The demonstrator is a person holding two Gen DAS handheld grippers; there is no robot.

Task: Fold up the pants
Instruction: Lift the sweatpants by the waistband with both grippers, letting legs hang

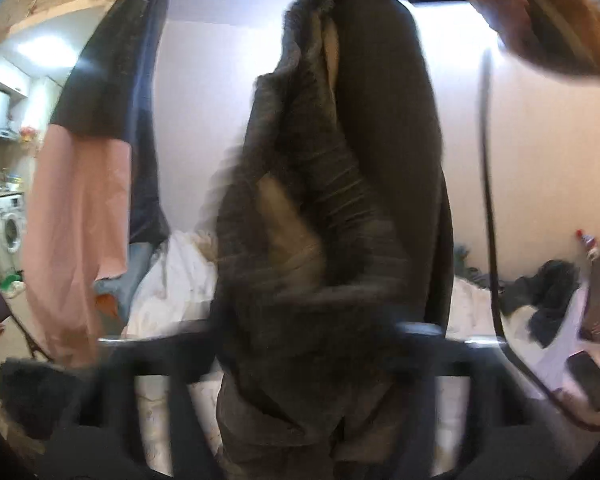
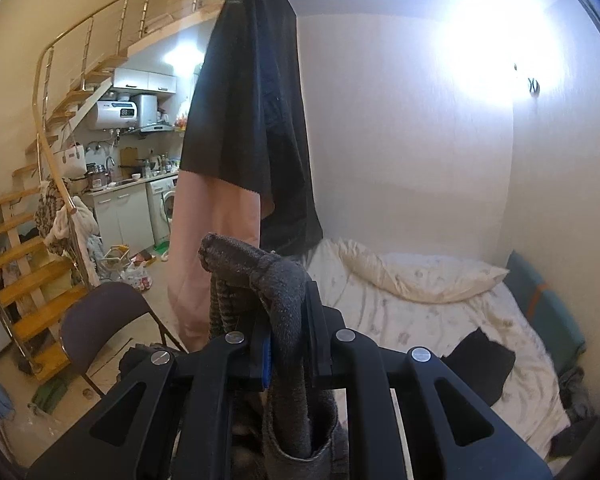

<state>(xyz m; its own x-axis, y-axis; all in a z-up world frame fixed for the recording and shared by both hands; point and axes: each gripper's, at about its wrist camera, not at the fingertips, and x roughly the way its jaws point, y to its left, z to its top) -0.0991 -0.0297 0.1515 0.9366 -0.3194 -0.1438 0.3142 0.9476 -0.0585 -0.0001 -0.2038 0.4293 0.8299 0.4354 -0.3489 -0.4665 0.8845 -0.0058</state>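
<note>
The pants [image 1: 340, 160] are dark grey ribbed cloth with a beige lining, hanging in a long bunch that fills the middle of the left wrist view; the picture is blurred. My left gripper [image 1: 312, 344] sits low on that bunch, its fingers mostly hidden by cloth that fills the gap between them. At the top right of this view a person's hand [image 1: 540, 20] holds the upper end. In the right wrist view my right gripper [image 2: 288, 320] is shut on a thick fold of the pants [image 2: 284, 292], which arches over the fingers and hangs down on both sides.
A bed [image 2: 440, 320] with a pale patterned sheet and a crumpled duvet lies below, with dark clothes [image 1: 548, 292] and a phone [image 1: 592, 380] on it. Pink and black cloth [image 2: 236, 160] hangs to the left. A folding chair [image 2: 100, 320] and wooden stairs [image 2: 28, 272] stand further left.
</note>
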